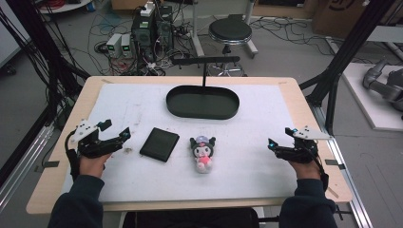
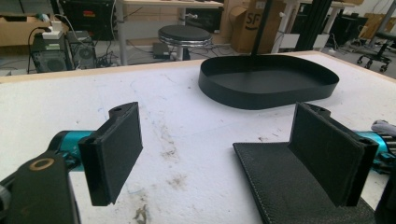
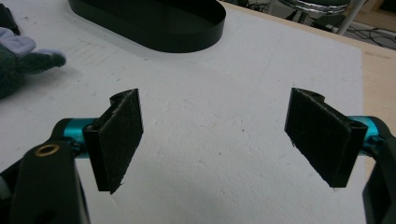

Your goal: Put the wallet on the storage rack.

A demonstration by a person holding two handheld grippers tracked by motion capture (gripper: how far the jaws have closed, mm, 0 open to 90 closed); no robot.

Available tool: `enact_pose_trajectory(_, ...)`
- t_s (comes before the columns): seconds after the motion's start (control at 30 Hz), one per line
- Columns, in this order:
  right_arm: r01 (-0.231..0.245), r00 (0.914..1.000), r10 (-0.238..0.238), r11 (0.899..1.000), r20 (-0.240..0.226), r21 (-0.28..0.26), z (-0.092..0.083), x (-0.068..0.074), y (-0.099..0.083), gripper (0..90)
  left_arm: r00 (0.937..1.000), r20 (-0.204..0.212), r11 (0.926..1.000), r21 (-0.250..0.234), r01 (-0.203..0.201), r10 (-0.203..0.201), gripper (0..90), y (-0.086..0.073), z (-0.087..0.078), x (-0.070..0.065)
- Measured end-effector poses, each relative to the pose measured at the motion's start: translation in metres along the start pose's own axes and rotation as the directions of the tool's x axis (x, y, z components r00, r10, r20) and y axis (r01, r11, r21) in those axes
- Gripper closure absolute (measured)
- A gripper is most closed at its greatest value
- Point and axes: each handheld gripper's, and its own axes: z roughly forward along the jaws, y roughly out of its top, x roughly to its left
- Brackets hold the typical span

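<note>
A small plush doll (image 1: 203,152) with black ears and a pink front lies on the white mat near the table's middle; its ear tip (image 3: 28,58) pokes in at the left of the right gripper view. A flat black wallet (image 1: 159,144) lies left of it, and its corner (image 2: 285,182) reaches under the right jaw in the left gripper view. A black oval tray (image 1: 203,102) sits behind both, empty (image 2: 268,81) (image 3: 154,23). My left gripper (image 1: 115,130) rests at the left, open, nothing between its jaws. My right gripper (image 1: 280,138) rests at the right, open and empty.
A thin black post with a crossbar (image 1: 205,66) rises behind the tray. The white mat (image 1: 247,142) covers most of the wooden table (image 1: 304,104). Beyond the far edge stand a round stool (image 1: 230,32), computer boxes (image 1: 151,29) and floor cables.
</note>
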Motion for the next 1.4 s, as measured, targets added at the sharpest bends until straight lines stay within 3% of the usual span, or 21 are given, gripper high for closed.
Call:
enact_pose_trajectory(0.13, -0.002, 1.0, 0.002, 1.0, 0.008, -0.002, -0.003, -0.001, -0.001, 19.7, 0.9997, 0.022, 0.9998, 0.018, 0.003, -0.004, 19.0, -0.001, 0.004, -0.003)
enact_pose_trajectory(0.27, 0.015, 0.9999, -0.015, 1.0, 0.006, 0.003, -0.002, 0.003, 0.0, 19.7, 0.9968, 0.079, 0.9953, 0.097, 0.002, -0.01, 25.8, -0.006, 0.013, -0.01)
enact_pose_trajectory(0.33, 0.017, 0.9999, -0.017, 1.0, 0.003, 0.009, 0.0, 0.005, 0.002, 19.7, 0.9937, 0.11, 0.9867, 0.162, 0.003, -0.021, 29.8, -0.011, 0.02, -0.013)
enact_pose_trajectory(0.37, 0.023, 0.9997, -0.023, 1.0, 0.004, 0.008, 0.001, 0.005, 0.002, 19.7, 0.9914, 0.126, 0.9724, 0.233, 0.004, -0.035, 31.8, -0.016, 0.028, -0.015)
enact_pose_trajectory(0.4, 0.023, 0.9997, -0.023, 1.0, 0.004, 0.008, 0.001, 0.005, 0.002, 19.7, 0.9914, 0.126, 0.9724, 0.233, 0.004, -0.035, 34.1, -0.016, 0.028, -0.015)
enact_pose_trajectory(0.5, 0.032, 0.9995, -0.032, 0.999, -0.003, 0.009, 0.002, 0.009, 0.004, 19.8, 0.9892, 0.125, 0.9446, 0.327, 0.031, -0.076, 35.5, -0.023, 0.039, -0.016)
enact_pose_trajectory(0.57, 0.033, 0.9994, -0.033, 0.999, -0.006, 0.008, 0.001, 0.01, 0.005, 19.8, 0.9885, 0.131, 0.933, 0.359, 0.023, -0.075, 35.4, -0.026, 0.044, -0.017)
enact_pose_trajectory(0.63, 0.031, 0.9995, -0.031, 0.999, -0.007, 0.009, 0.001, 0.011, 0.005, 19.8, 0.989, 0.126, 0.9281, 0.371, 0.025, -0.077, 33.2, -0.027, 0.046, -0.017)
enact_pose_trajectory(0.7, 0.03, 0.9995, -0.03, 1.0, -0.004, 0.006, -0.001, 0.011, 0.005, 19.8, 0.9843, 0.135, 0.9241, 0.378, 0.055, -0.114, 31.2, -0.029, 0.048, -0.016)
enact_pose_trajectory(0.8, 0.034, 0.9994, -0.034, 0.999, -0.003, 0.002, -0.002, 0.011, 0.005, 19.8, 0.985, 0.116, 0.917, 0.392, 0.073, -0.128, 29.6, -0.029, 0.053, -0.018)
enact_pose_trajectory(0.9, 0.034, 0.9994, -0.034, 0.999, -0.006, 0.003, -0.002, 0.011, 0.004, 19.8, 0.9843, 0.119, 0.9161, 0.394, 0.074, -0.131, 29.6, -0.03, 0.057, -0.021)
enact_pose_trajectory(0.93, 0.032, 0.9994, -0.032, 0.999, -0.008, 0.002, -0.002, 0.011, 0.004, 19.8, 0.9871, 0.112, 0.9035, 0.425, 0.056, -0.114, 30.3, -0.031, 0.061, -0.024)
enact_pose_trajectory(1.03, 0.031, 0.9995, -0.031, 1.0, -0.009, 0.004, -0.001, 0.011, 0.004, 19.8, 0.9891, 0.114, 0.9014, 0.432, 0.035, -0.093, 34.3, -0.031, 0.063, -0.026)
enact_pose_trajectory(1.07, 0.031, 0.9995, -0.031, 1.0, -0.009, 0.005, -0.001, 0.01, 0.004, 19.8, 0.9808, 0.172, 0.9027, 0.43, 0.01, -0.093, 51.6, -0.03, 0.062, -0.028)
enact_pose_trajectory(1.17, 0.03, 0.9995, -0.03, 1.0, -0.008, 0.004, -0.001, 0.01, 0.004, 19.8, 0.9834, 0.158, 0.9016, 0.432, 0.012, -0.089, 55.1, -0.03, 0.061, -0.03)
enact_pose_trajectory(1.2, 0.03, 0.9995, -0.03, 1.0, -0.009, 0.007, -0.001, 0.01, 0.004, 19.8, 0.9831, 0.156, 0.9019, 0.431, 0.019, -0.096, 60.6, -0.03, 0.061, -0.028)
enact_pose_trajectory(1.23, 0.03, 0.9995, -0.03, 1.0, -0.009, 0.007, -0.001, 0.01, 0.004, 19.8, 0.9837, 0.148, 0.9047, 0.425, 0.03, -0.102, 60.6, -0.029, 0.059, -0.027)
enact_pose_trajectory(1.3, 0.034, 0.9994, -0.034, 0.999, -0.009, 0.008, -0.001, 0.01, 0.004, 19.8, 0.9811, 0.155, 0.9144, 0.402, 0.045, -0.116, 79.6, -0.027, 0.056, -0.022)
enact_pose_trajectory(1.4, 0.032, 0.9995, -0.032, 0.999, -0.008, 0.008, -0.001, 0.01, 0.004, 19.8, 0.9711, 0.181, 0.9279, 0.364, 0.081, -0.155, 83.6, -0.023, 0.051, -0.019)
